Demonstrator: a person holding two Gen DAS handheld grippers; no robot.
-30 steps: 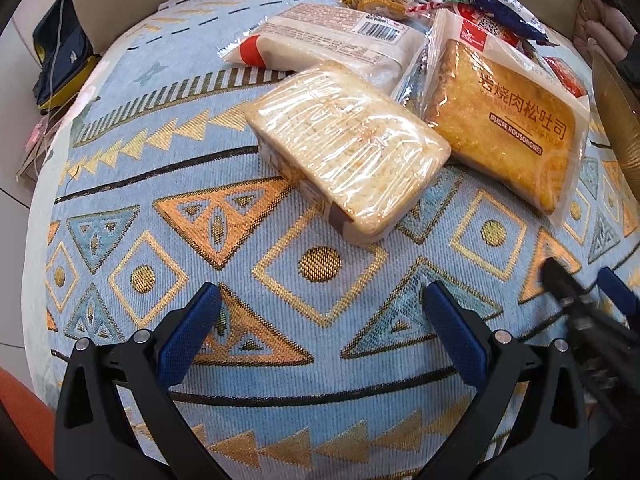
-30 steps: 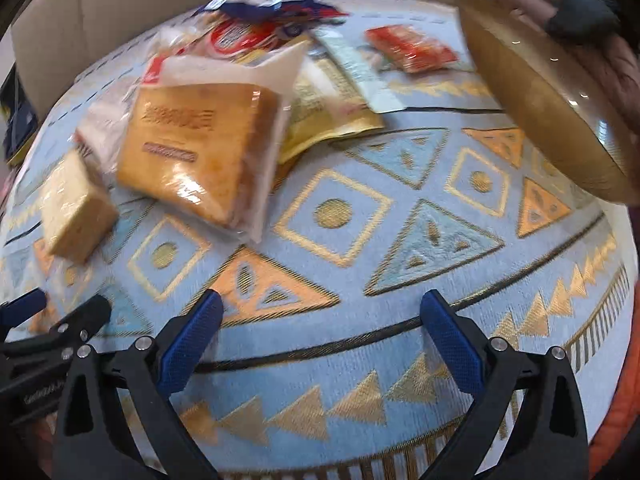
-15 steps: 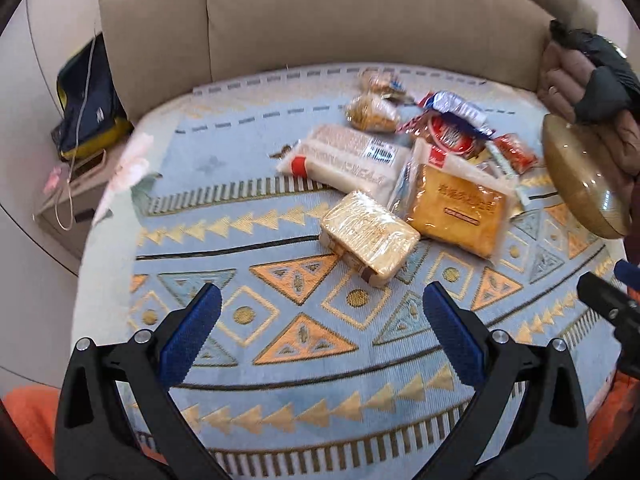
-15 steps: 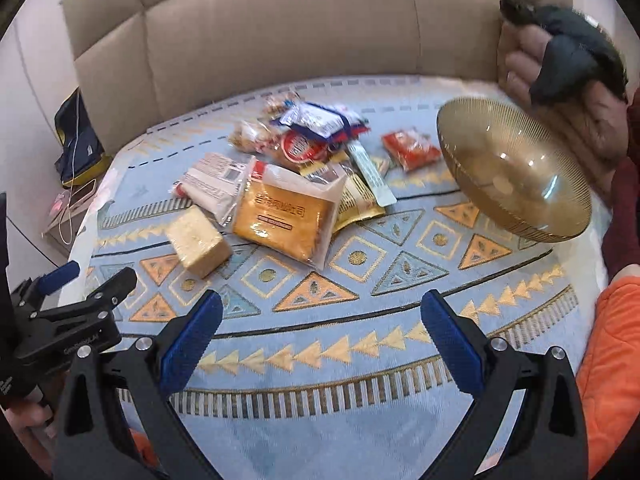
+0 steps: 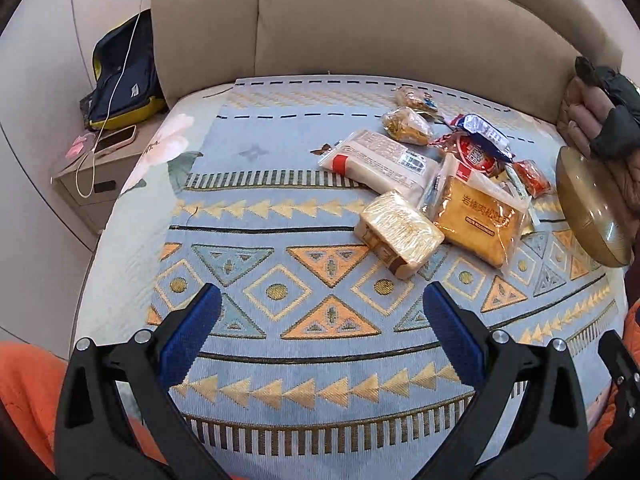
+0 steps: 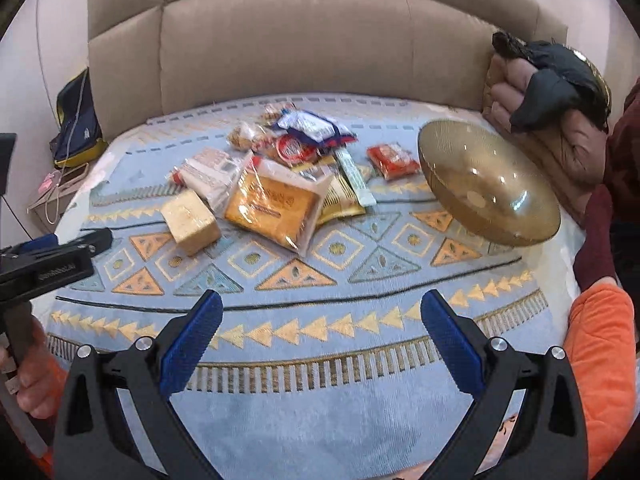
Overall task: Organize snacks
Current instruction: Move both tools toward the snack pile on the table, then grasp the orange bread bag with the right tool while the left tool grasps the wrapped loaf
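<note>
A heap of wrapped snacks lies on a blue patterned cloth: a clear-wrapped sandwich block, an orange toast bag, a white bread pack, a red-and-blue packet and a small red packet. An amber glass bowl rests tilted at the cloth's right edge. My left gripper hangs open above bare cloth, well short of the sandwich block. My right gripper is open too, near the front edge, with nothing between its fingers.
A beige padded headboard stands behind the cloth. A bedside stand with a phone and a dark bag is at far left. A person's hand with a dark glove rests behind the bowl. Orange fabric borders the front.
Both grippers have pulled up and back from close above the cloth, so the whole snack heap, the bowl and the headboard have come into view. Both stayed open.
</note>
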